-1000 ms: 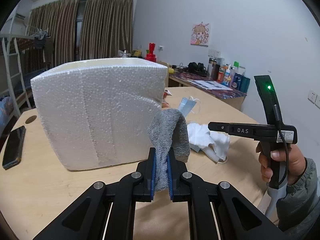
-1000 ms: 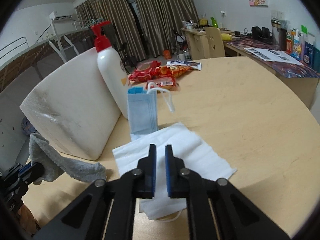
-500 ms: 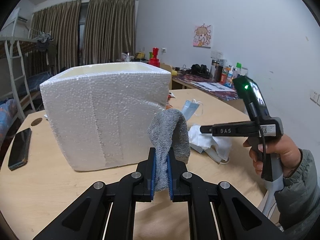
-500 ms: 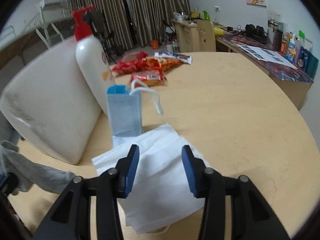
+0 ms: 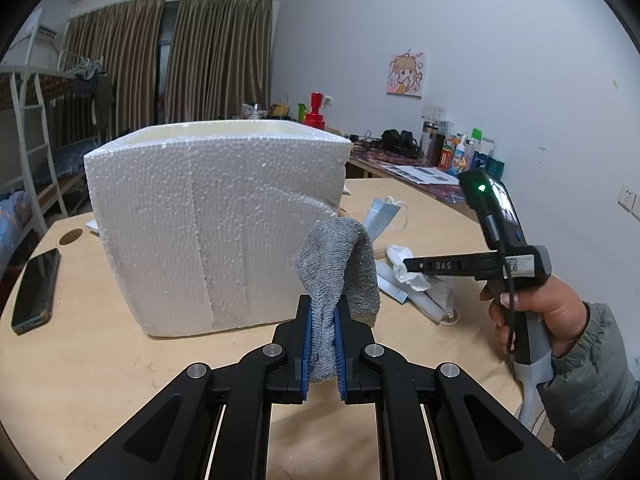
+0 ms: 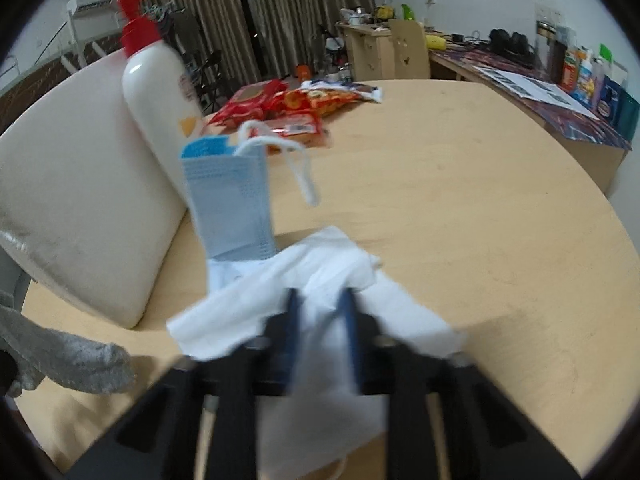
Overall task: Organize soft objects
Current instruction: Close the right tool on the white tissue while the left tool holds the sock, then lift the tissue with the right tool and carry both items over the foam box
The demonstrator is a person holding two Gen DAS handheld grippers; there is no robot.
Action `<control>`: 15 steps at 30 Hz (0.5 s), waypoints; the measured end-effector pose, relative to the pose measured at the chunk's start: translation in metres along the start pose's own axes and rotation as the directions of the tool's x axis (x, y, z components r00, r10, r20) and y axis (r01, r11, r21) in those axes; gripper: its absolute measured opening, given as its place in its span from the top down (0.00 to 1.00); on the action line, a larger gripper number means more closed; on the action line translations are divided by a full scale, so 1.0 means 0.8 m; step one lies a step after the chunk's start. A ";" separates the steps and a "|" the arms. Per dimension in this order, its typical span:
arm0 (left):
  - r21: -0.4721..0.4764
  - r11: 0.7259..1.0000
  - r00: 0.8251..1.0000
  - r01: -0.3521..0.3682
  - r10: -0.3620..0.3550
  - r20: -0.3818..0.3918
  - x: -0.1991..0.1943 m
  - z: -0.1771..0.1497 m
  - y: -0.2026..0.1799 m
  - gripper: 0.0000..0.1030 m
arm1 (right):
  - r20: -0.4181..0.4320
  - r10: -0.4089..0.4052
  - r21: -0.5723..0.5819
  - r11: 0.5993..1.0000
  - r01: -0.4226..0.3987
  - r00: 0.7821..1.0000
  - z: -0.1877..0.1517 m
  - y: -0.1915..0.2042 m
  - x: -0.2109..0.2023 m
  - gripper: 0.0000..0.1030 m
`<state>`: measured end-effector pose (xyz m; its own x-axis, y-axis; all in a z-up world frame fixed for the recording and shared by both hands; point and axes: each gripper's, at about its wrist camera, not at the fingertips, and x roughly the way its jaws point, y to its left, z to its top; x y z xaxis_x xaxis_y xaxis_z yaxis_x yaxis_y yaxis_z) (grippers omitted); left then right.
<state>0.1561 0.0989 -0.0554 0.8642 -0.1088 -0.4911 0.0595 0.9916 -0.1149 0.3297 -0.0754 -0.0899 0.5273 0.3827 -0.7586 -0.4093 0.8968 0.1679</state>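
Note:
My left gripper [image 5: 322, 344] is shut on a grey knitted sock [image 5: 340, 264] and holds it above the table, just in front of the white foam box [image 5: 212, 216]. The sock's hanging end shows in the right wrist view [image 6: 76, 356]. My right gripper [image 6: 322, 320] is down on the white tissue [image 6: 328, 276], which bunches up between its jaws; the view is blurred. In the left wrist view the right gripper [image 5: 412, 266] touches the tissue [image 5: 404, 264]. A blue face mask [image 6: 232, 200] leans against the box.
A white pump bottle with a red top [image 6: 160, 80] stands by the foam box [image 6: 80, 208]. Red snack packets [image 6: 288, 108] lie further back. A phone [image 5: 36, 288] lies at the table's left edge. A cluttered desk [image 5: 436, 168] stands against the wall.
My right gripper opened, dropped onto the white tissue and is closing round it, bunching it up. My left gripper still holds the sock and has pulled back slightly from the box.

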 end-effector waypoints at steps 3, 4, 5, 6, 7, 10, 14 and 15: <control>0.001 1.000 1.000 -0.003 0.003 -0.003 0.001 0.000 0.000 0.90 | 0.004 0.068 0.031 0.997 -0.068 0.998 -0.001 -0.009 -0.002 0.91; 0.001 1.000 1.000 -0.004 0.004 -0.003 0.000 0.000 -0.001 0.90 | 0.017 0.083 0.036 0.996 -0.083 0.996 -0.001 -0.010 -0.007 0.91; 0.002 1.000 1.000 -0.005 0.005 -0.001 -0.001 0.001 -0.002 0.90 | 0.042 0.094 0.022 0.995 -0.094 0.995 -0.002 -0.007 -0.016 0.91; 0.001 1.000 1.000 -0.006 0.006 0.002 -0.001 0.001 -0.002 0.90 | 0.058 0.096 0.012 0.995 -0.097 0.994 -0.001 -0.005 -0.022 0.91; 0.002 1.000 1.000 -0.009 0.009 0.007 -0.003 0.002 -0.003 0.90 | 0.078 0.101 0.007 0.995 -0.102 0.992 -0.001 -0.004 -0.033 0.91; 0.003 1.000 1.000 -0.015 0.015 0.017 -0.007 0.005 -0.005 0.90 | 0.115 0.121 -0.008 0.993 -0.120 0.986 0.000 0.003 -0.056 0.91; 0.009 1.000 0.999 -0.023 0.023 0.024 -0.013 0.005 -0.008 0.90 | 0.155 0.140 -0.032 0.990 -0.137 0.978 -0.002 0.011 -0.080 0.91; 0.010 1.000 0.999 -0.025 0.024 0.026 -0.016 0.005 -0.010 0.90 | 0.161 0.144 -0.037 0.990 -0.139 0.977 -0.003 0.013 -0.085 0.91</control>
<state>0.1469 0.0929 -0.0449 0.8783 -0.0826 -0.4709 0.0433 0.9946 -0.0938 0.2879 -0.0925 -0.0379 0.5757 0.5381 -0.6156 -0.5062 0.8259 0.2484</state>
